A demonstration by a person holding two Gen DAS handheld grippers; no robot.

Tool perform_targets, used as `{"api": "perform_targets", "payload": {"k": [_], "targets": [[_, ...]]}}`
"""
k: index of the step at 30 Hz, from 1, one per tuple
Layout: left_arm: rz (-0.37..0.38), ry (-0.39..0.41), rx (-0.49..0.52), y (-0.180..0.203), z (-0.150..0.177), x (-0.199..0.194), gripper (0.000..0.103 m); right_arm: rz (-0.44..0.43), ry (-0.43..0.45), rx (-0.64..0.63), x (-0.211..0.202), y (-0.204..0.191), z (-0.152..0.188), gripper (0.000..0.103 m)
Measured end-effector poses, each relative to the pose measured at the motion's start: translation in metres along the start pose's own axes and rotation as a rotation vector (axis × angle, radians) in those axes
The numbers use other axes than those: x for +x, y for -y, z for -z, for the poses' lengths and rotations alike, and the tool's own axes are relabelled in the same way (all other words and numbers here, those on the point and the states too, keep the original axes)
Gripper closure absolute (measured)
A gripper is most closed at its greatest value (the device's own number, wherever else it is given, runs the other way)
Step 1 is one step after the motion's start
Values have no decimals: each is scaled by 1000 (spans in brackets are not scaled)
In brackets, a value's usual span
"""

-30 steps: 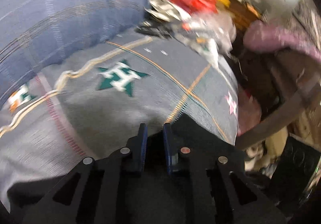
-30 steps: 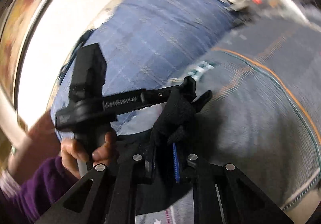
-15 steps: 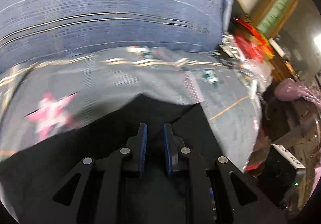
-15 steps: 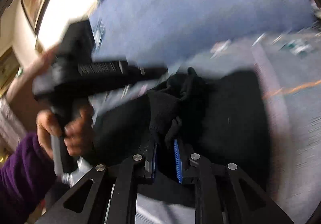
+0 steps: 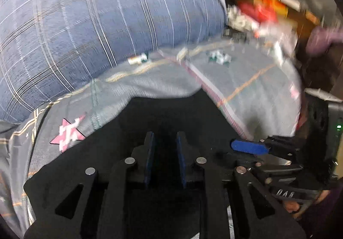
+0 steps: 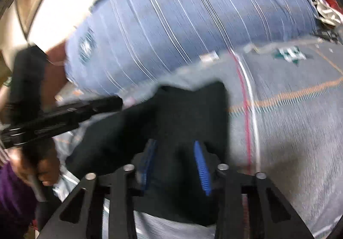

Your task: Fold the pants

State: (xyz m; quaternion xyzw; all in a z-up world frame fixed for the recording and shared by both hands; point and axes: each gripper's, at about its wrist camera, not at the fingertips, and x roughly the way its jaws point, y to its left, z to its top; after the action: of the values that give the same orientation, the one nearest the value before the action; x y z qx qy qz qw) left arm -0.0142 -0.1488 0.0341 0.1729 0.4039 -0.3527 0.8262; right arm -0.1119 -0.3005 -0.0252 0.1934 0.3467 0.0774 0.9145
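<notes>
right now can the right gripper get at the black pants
Probably yes: the right gripper is already over the black pants, jaws apart with dark fabric lying between its blue pads. Nothing sits in between; the left gripper is off to the side. Motion blur hides whether the pads touch the cloth.

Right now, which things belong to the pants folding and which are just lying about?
Job:
- black pants
- left gripper
- right gripper
- grey bedspread they lie on

Lying about:
- blue plaid pillow
- red clutter, too blurred to identify
</notes>
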Motion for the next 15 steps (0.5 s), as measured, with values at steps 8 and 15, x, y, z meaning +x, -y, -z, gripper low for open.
{"api": "perform_targets", "payload": {"k": [8,15], "targets": [[-27,-57,-92,-23,17,23,74,57,-69,-54,8,-5,4,74],[-137,32,-260,-80,74,-35,69,10,45,-38,-1,-19,-18,70]]}}
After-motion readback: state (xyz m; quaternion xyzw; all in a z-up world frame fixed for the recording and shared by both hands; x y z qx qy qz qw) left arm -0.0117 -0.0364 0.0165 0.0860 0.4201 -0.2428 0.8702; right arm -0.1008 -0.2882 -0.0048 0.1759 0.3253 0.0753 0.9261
